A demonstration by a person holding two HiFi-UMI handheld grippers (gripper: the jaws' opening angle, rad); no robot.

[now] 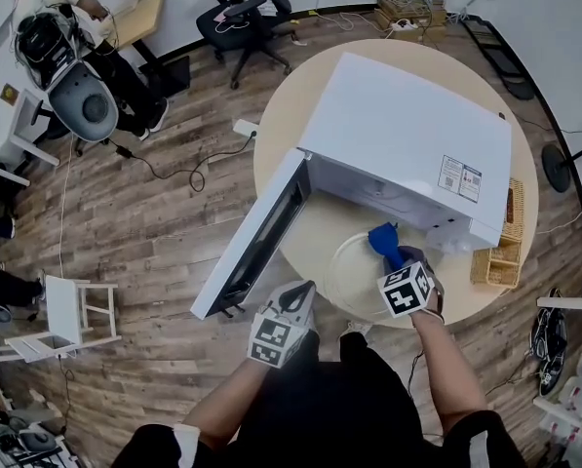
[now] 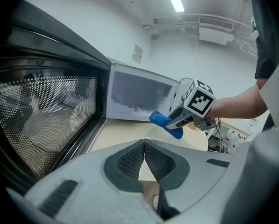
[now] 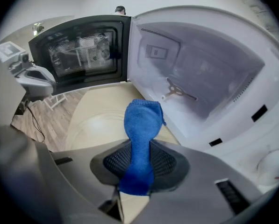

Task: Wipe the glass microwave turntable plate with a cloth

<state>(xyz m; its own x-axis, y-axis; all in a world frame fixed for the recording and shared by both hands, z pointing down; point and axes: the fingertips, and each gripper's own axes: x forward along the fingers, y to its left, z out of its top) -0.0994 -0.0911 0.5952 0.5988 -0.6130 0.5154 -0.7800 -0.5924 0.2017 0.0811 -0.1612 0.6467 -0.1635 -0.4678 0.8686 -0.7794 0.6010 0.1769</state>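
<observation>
The glass turntable plate (image 1: 354, 279) lies flat on the round table (image 1: 281, 144), in front of the open white microwave (image 1: 407, 130). My right gripper (image 1: 396, 261) is shut on a blue cloth (image 1: 383, 239), which sticks out forward above the plate's far side. In the right gripper view the cloth (image 3: 141, 122) runs between the jaws, with the plate (image 3: 95, 125) just beyond and below. My left gripper (image 1: 303, 295) hangs at the table's near edge beside the microwave door (image 1: 256, 237). Its jaws are shut with nothing in them (image 2: 144, 143).
The microwave cavity (image 3: 200, 73) stands empty except for its turntable hub (image 3: 176, 91). A wicker basket (image 1: 505, 247) sits at the table's right edge. Office chairs (image 1: 242, 18), a white stool (image 1: 71, 310) and a person (image 1: 47, 8) are on the wooden floor further off.
</observation>
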